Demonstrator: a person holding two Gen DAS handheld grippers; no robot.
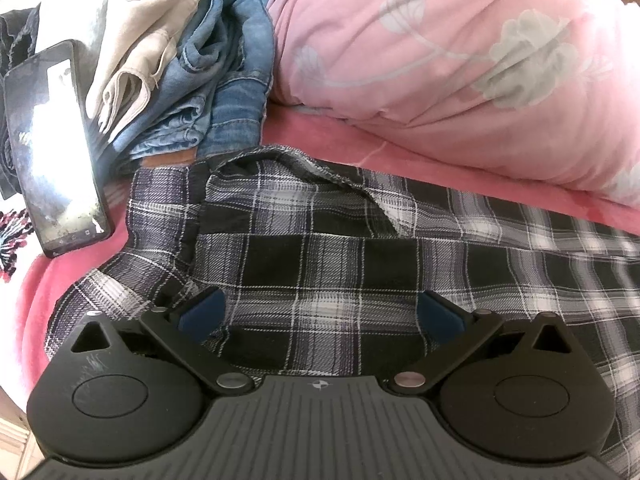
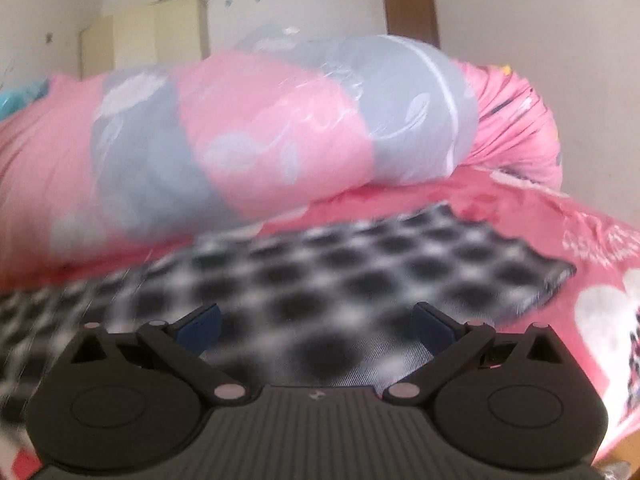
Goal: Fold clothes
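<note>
A black, grey and white plaid shirt [image 1: 320,248] lies spread on a pink bedsheet [image 1: 52,280], collar end toward the far left. My left gripper [image 1: 320,314] hovers just over the shirt's near part, jaws wide apart, blue pads [image 1: 202,314] holding nothing. In the right wrist view the same plaid shirt [image 2: 340,280] is blurred by motion; its far right corner reaches the pink sheet [image 2: 520,216]. Low over the cloth sits my right gripper [image 2: 316,326], open and empty.
A pile of blue jeans [image 1: 224,92] and a beige garment [image 1: 148,28] sits at the far left, with a black phone [image 1: 56,148] leaning beside it. A rolled pink and grey floral duvet [image 1: 460,60] [image 2: 240,144] lies behind the shirt. White walls and a cupboard [image 2: 148,36] stand beyond.
</note>
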